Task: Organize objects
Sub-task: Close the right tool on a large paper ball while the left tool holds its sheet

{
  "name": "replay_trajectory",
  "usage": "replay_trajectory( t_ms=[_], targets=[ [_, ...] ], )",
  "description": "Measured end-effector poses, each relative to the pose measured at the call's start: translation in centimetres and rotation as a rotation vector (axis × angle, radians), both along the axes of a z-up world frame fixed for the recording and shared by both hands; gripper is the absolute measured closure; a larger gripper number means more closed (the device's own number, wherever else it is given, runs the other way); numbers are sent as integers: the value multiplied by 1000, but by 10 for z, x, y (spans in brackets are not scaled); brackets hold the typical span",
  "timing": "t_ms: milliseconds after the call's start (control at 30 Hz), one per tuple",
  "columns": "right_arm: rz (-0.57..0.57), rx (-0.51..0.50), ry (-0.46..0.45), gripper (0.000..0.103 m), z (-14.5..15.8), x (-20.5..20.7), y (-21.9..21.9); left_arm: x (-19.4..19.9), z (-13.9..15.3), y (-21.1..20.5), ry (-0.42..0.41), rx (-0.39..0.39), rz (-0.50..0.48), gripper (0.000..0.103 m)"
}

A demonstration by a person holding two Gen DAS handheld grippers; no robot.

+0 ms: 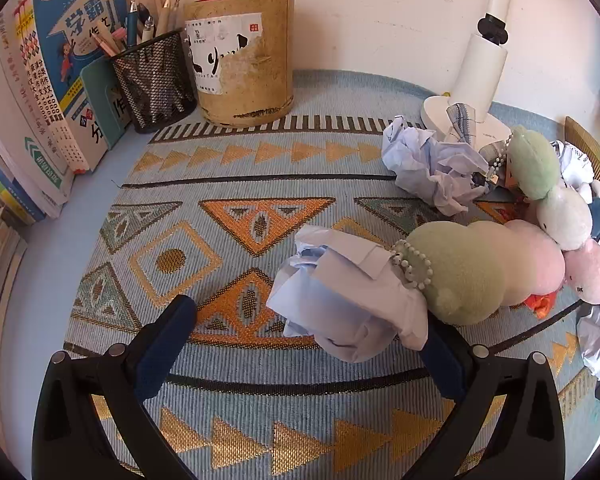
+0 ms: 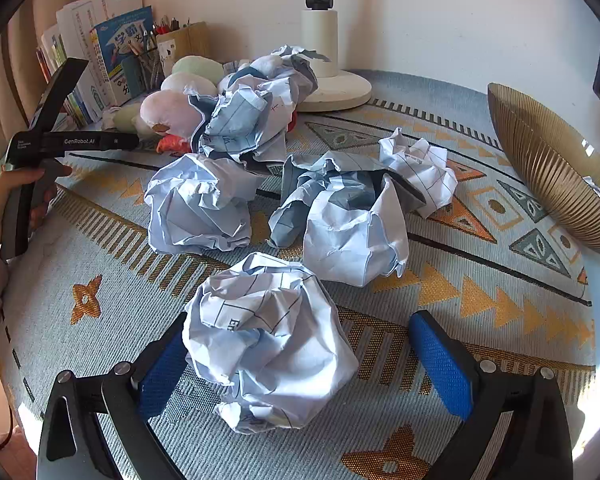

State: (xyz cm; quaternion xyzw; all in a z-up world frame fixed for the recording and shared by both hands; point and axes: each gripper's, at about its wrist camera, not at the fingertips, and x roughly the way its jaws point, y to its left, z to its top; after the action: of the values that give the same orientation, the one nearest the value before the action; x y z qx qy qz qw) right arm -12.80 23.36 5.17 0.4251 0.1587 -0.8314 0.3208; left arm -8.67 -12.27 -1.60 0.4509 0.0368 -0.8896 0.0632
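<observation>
Right gripper (image 2: 300, 364), bottom of its frame: jaws spread wide, blue pads (image 2: 440, 364) either side of a crumpled paper ball (image 2: 268, 344) that sits on the patterned mat (image 2: 480, 292), lower centre. The ball touches or nearly touches the left pad; clear gap to the right pad, so nothing is clamped yet. Likely step: take this ball and clear it away, perhaps to the ribbed gold bowl (image 2: 552, 176) at the right edge (a scrap of paper seems to lie inside, hard to be sure). To do it well: shift slightly left to centre the ball, close gently since paper crushes and springs, grip its bulk, not a loose flap. Mid-frame, more paper balls (image 2: 200, 204) lie close together; lift straight up to avoid dragging them. Left gripper (image 1: 308, 344), bottom of its frame: also wide, with another paper wad (image 1: 348, 296) between the fingers, resting against a plush toy (image 1: 480, 268) with a bead chain; unheld. Upper left, pen holders (image 1: 240, 60) and books (image 1: 52, 92).
</observation>
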Motion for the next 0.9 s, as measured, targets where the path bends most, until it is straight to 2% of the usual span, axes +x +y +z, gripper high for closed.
replay_trajectory(
  t_ms=[700, 733, 767, 800, 833, 900],
  targets=[
    [1, -8, 2, 0, 2, 1, 0, -4, 1, 2, 1, 0, 0, 0],
    [-3, -17, 13, 9, 4, 2, 2, -2, 2, 2, 9, -5, 8, 10],
    [14, -44, 22, 35, 7, 5, 4, 1, 6, 2, 36, -5, 12, 46],
    [38, -69, 26, 49, 10, 8, 5, 5, 9, 1, 58, -7, 15, 61],
    [51, -76, 27, 54, 11, 9, 4, 6, 9, 0, 61, -12, 28, 62],
    [67, -71, 33, 54, 12, 12, 1, 7, 9, -1, 57, -19, 45, 62]
  ],
)
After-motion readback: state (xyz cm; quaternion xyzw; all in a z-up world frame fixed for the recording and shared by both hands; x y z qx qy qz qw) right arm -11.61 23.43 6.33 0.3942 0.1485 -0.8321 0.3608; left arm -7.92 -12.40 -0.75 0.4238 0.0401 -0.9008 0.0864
